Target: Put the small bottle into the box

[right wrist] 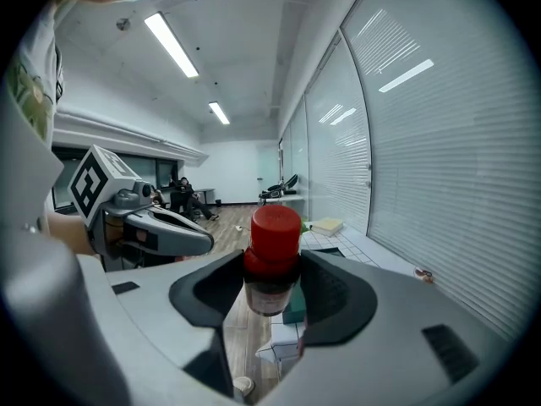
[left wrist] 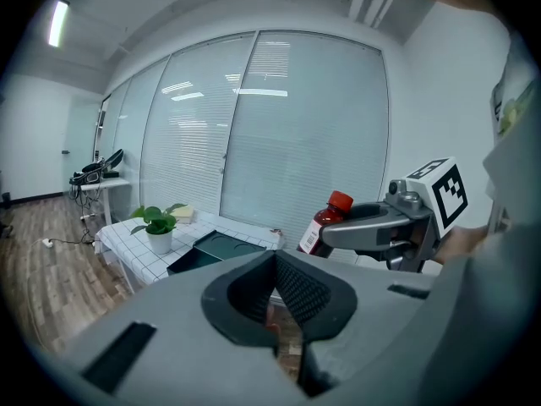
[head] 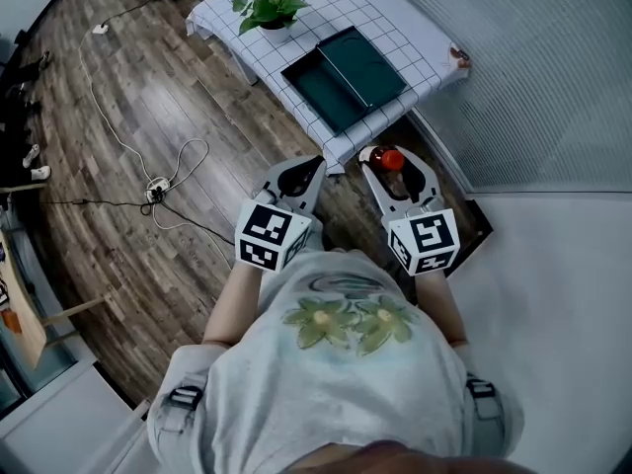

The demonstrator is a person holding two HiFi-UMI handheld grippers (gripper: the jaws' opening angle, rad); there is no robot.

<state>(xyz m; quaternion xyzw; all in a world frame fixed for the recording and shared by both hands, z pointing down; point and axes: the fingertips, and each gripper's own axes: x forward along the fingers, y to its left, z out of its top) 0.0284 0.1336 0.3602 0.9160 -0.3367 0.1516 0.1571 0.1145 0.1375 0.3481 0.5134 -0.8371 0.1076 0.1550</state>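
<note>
Bottle (right wrist: 271, 259) between ribbed black fingers (right wrist: 336, 293)

Matt grey plastic right gripper (right wrist: 272, 301), ribbed black fingers (right wrist: 335, 291) on the small bottle (right wrist: 270, 276) with a glossy red cap (right wrist: 273, 231); smooth dark-green box (head: 331, 92) on gridded tablecloth (head: 400, 26); wood-plank floor (head: 148, 87).

Pale grey short-sleeved T-shirt (head: 336, 383) with green floral print (head: 348, 326)

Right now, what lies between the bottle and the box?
In the head view, only bare checked tablecloth and a sliver of floor lie between the small bottle and the box.
</note>
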